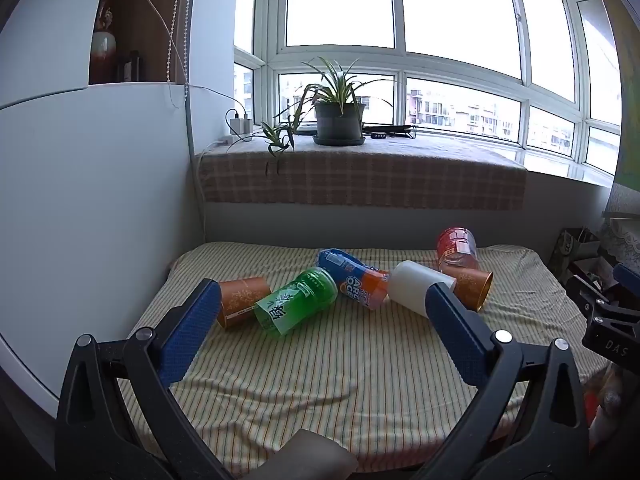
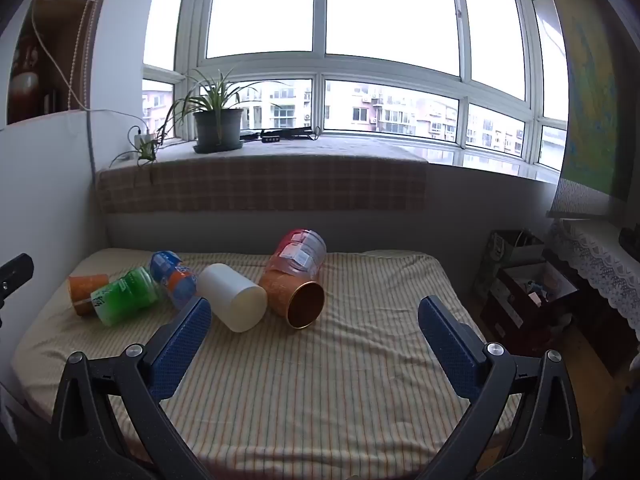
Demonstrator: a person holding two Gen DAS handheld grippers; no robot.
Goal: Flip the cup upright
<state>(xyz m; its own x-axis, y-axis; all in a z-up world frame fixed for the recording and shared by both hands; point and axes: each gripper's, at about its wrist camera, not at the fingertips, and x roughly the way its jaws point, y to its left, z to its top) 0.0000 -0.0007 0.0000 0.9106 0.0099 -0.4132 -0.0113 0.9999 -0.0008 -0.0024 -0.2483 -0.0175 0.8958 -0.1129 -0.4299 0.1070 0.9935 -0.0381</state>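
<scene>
Six cups lie tipped in a touching row on the cloth point(image 2: 320, 380). Your left gripper point(image 1: 320, 308) and right gripper point(image 2: 314, 316) both hang spread and empty, short of them. Brown cup point(image 2: 296, 296), mouth toward you, looks easiest to reach.

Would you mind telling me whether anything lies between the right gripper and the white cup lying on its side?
Nothing visible does. The open right gripper hovers over bare striped cloth, and the white plastic cup lies just ahead on its left, base toward the camera. The orange paper cup touches its right side; the blue-and-orange cup presses its left.
</scene>
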